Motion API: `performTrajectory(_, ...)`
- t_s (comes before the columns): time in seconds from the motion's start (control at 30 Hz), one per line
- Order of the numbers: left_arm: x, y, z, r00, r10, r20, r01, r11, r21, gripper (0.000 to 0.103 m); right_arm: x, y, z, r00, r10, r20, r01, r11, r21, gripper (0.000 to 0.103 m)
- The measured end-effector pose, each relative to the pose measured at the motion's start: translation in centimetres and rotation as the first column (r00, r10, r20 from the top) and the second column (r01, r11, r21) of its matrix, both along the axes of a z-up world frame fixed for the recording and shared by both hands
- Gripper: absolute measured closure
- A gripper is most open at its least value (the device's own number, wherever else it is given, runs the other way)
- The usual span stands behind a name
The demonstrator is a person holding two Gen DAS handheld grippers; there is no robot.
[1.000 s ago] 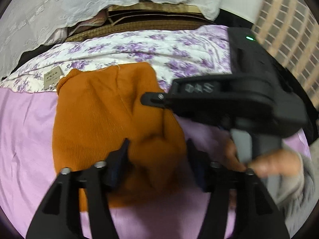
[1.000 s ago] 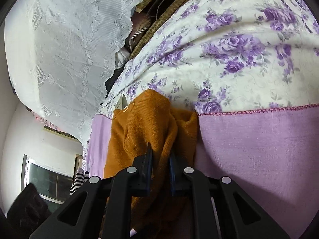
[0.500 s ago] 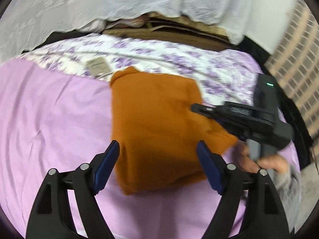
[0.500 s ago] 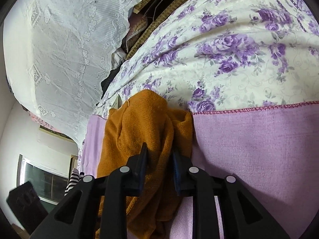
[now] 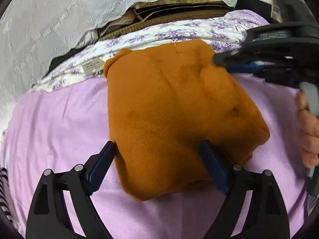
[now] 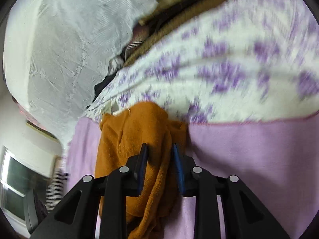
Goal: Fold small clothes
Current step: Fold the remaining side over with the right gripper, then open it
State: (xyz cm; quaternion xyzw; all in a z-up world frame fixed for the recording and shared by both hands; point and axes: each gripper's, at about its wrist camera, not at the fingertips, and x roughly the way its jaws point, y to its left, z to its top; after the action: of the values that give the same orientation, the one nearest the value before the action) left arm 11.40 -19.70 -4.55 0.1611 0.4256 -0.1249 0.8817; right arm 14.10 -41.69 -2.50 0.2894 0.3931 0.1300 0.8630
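Observation:
An orange knit garment (image 5: 175,111) lies folded on the lilac bed sheet (image 5: 59,119). My left gripper (image 5: 157,149) is open and empty, its blue pads astride the garment's near edge. My right gripper (image 5: 219,59) shows in the left wrist view at the garment's far right corner. In the right wrist view my right gripper (image 6: 159,149) has its jaws a little apart with the orange garment (image 6: 135,135) between the pads; whether they still pinch it is unclear.
A white and purple floral sheet (image 5: 179,31) borders the lilac one at the back, with a small fabric label (image 5: 91,67) on it. White lace curtain (image 5: 49,16) hangs behind. A striped cloth (image 6: 55,187) lies at the left. A hand (image 5: 309,131) holds the right gripper.
My left gripper has let go and now stands open over the near edge. My right gripper's jaws have widened a little on the garment. The right view is blurred by motion.

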Motion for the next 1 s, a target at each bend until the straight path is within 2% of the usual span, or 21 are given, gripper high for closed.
performTrajectory(0.1,0.4,1.1,0.0,0.999,-0.003,-0.039,0.001,0.998,-0.057,0.016,-2.4,1.0,2.3,0.996,0.036,0.084,-0.030,0.998,-0.061,0.076)
performTrajectory(0.2,0.1,2.1,0.7,0.999,-0.012,-0.047,0.006,0.993,-0.117,0.016,-3.8,2.7,2.7,0.989,0.112,0.101,-0.103,0.991,-0.089,0.078)
performTrajectory(0.27,-0.1,2.9,1.3,1.000,-0.007,-0.025,0.003,0.991,-0.132,0.016,-4.7,4.3,2.4,0.983,0.155,0.097,-0.142,0.981,-0.130,0.078)
performTrajectory(0.47,0.5,3.4,1.6,0.999,0.032,0.042,-0.029,0.997,-0.069,0.015,-6.0,7.0,0.8,0.979,0.197,0.050,-0.179,0.951,-0.254,0.076)
performTrajectory(0.63,0.6,2.8,1.0,0.997,0.024,0.074,-0.022,0.999,-0.026,0.011,-6.1,5.8,-1.8,0.987,0.160,-0.017,-0.160,0.959,-0.236,0.078)
performTrajectory(0.77,0.2,2.5,0.3,0.994,0.010,0.111,-0.012,1.000,0.013,0.009,-6.4,5.9,-2.4,0.987,0.159,-0.020,-0.159,0.955,-0.251,0.076)
performTrajectory(1.0,0.2,2.6,0.0,0.993,0.008,0.117,-0.009,1.000,0.002,0.008,-6.6,5.9,-3.0,0.988,0.157,-0.017,-0.156,0.953,-0.259,0.073)
